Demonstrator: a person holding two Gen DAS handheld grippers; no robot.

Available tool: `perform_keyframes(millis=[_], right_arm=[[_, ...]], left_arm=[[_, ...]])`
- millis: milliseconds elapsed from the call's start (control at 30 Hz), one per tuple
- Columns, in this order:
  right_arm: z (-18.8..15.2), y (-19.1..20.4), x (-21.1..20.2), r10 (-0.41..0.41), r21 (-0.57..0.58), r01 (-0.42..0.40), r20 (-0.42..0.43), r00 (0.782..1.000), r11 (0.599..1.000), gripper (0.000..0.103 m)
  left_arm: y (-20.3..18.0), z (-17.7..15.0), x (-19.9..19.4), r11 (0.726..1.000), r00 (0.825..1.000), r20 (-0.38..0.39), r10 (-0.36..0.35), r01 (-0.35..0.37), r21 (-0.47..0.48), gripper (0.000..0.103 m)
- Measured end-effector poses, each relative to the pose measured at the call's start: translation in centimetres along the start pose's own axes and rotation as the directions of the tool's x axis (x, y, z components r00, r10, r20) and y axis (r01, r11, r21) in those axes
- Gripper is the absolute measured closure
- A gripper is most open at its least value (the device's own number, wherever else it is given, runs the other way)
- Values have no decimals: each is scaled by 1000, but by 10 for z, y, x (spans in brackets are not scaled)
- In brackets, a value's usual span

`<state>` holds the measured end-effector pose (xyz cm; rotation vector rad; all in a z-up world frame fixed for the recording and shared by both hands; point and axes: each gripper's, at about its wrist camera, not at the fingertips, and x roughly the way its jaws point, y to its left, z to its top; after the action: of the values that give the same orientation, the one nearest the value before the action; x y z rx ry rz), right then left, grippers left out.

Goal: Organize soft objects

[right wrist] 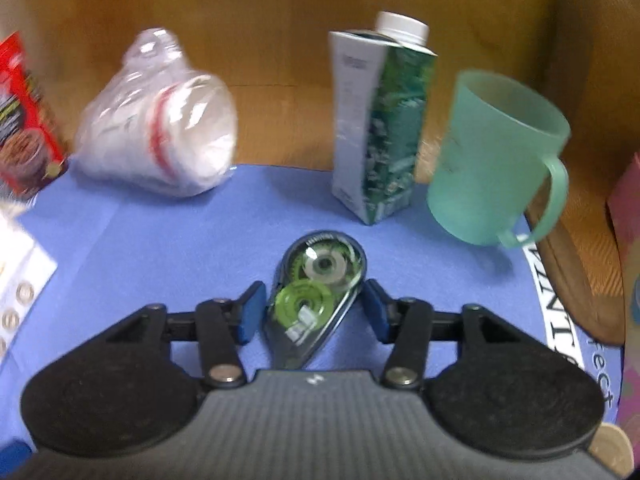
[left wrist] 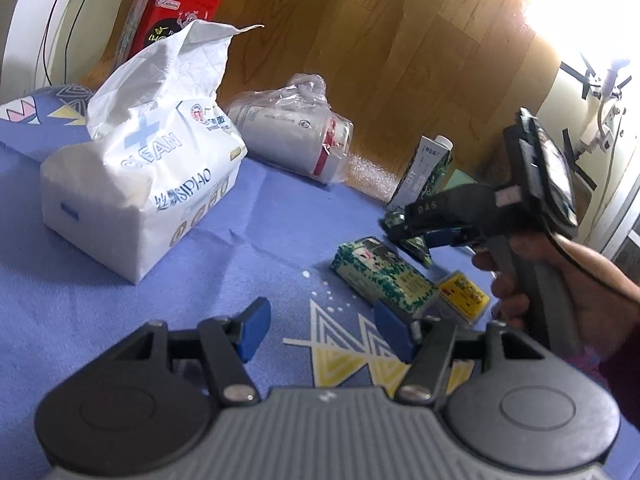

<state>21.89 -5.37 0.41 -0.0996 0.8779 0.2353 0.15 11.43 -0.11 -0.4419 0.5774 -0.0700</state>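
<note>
A white tissue pack (left wrist: 140, 176) with a sheet pulled up lies on the blue cloth (left wrist: 80, 300) at the left. A clear bag of white paper cups (left wrist: 296, 132) lies behind it, also in the right wrist view (right wrist: 160, 128). My left gripper (left wrist: 320, 330) is open and empty above the cloth, near a green patterned packet (left wrist: 380, 276). My right gripper (right wrist: 314, 310) stands open around a clear correction tape dispenser (right wrist: 316, 296) lying on the cloth; a small gap shows at each pad. The right gripper also shows in the left wrist view (left wrist: 436, 236).
A green-and-white carton (right wrist: 380, 120) and a teal plastic mug (right wrist: 492, 160) stand at the back of the cloth. A red box (left wrist: 168, 12) stands at the back left. A small yellow packet (left wrist: 464, 292) lies by the green packet. A wooden board (right wrist: 280, 20) rises behind.
</note>
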Motion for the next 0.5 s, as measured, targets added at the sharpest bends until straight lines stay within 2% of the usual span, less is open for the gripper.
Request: perform_keyframes(millis=[100, 200, 367, 500], right_arm=[[-7, 1, -23, 53, -42, -51, 49, 997, 998, 60], [-24, 3, -60, 119, -138, -104, 108, 987, 985, 61], [-90, 0, -130, 255, -323, -206, 117, 960, 924, 62], [-156, -7, -159, 285, -380, -238, 71, 956, 894, 62]], left_arm=[[3, 1, 0, 1000, 1000, 0, -11, 11, -16, 44], [5, 2, -1, 1000, 1000, -2, -19, 19, -23, 44], [5, 2, 0, 999, 999, -9, -38, 38, -19, 46], [-9, -3, -2, 994, 994, -47, -95, 97, 57, 47]])
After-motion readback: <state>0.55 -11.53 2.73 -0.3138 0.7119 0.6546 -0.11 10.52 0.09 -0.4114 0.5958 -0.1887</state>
